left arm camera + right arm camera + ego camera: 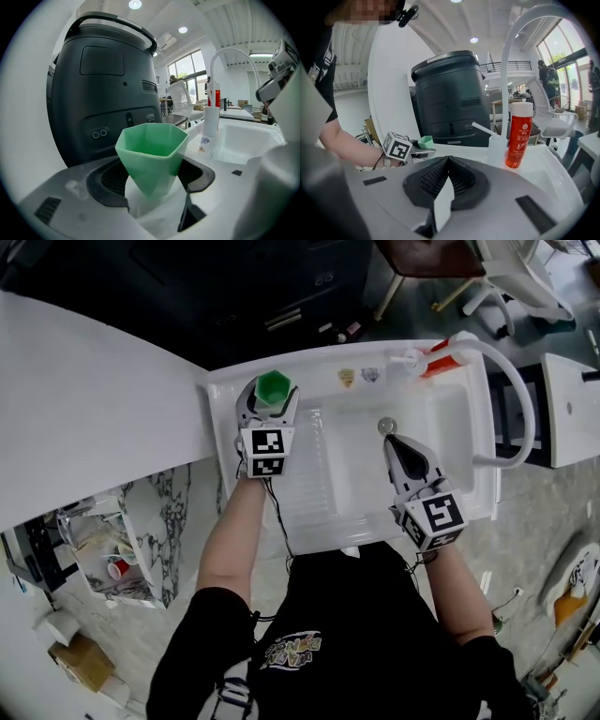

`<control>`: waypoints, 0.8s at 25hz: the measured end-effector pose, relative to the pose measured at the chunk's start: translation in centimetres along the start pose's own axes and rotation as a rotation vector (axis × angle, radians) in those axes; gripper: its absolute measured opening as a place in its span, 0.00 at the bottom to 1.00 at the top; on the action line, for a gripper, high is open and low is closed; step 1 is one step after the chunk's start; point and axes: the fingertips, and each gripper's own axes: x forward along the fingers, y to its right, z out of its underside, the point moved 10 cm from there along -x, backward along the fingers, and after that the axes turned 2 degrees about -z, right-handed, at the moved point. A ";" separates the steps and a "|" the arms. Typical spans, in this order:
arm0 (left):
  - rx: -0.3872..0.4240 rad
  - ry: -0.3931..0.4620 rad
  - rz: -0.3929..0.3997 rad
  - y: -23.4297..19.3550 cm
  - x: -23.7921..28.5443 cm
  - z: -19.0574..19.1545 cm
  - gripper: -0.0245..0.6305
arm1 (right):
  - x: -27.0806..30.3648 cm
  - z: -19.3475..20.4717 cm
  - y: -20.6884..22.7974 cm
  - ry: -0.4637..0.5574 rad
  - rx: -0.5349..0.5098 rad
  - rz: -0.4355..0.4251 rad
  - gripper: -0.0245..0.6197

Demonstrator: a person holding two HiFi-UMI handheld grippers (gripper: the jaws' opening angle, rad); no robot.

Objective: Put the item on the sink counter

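The left tongs (pixel 272 397) were clamped on the green cup (pixel 151 152), which sat upright between their jaws over the corner of the white counter (pixel 221 390). Well apart to their right, the right tongs (pixel 394 444) were clenched on nothing above the sink basin (pixel 347 484). A red bottle (pixel 519 136) stood ahead of them.

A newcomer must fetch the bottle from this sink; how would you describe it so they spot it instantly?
Find the white sink, then the curved white faucet at its far right corner. The bottle stands beside the faucet's base: red with a white cap, the only red thing there.
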 end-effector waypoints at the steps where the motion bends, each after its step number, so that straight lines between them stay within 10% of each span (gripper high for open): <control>1: -0.003 0.000 0.000 0.0 0.2 0.1 0.50 | -0.1 0.0 0.0 0.000 0.001 0.003 0.12; 20: -0.025 0.021 0.004 0.3 1.2 0.5 0.50 | -0.3 0.4 1.4 -0.027 0.019 0.013 0.12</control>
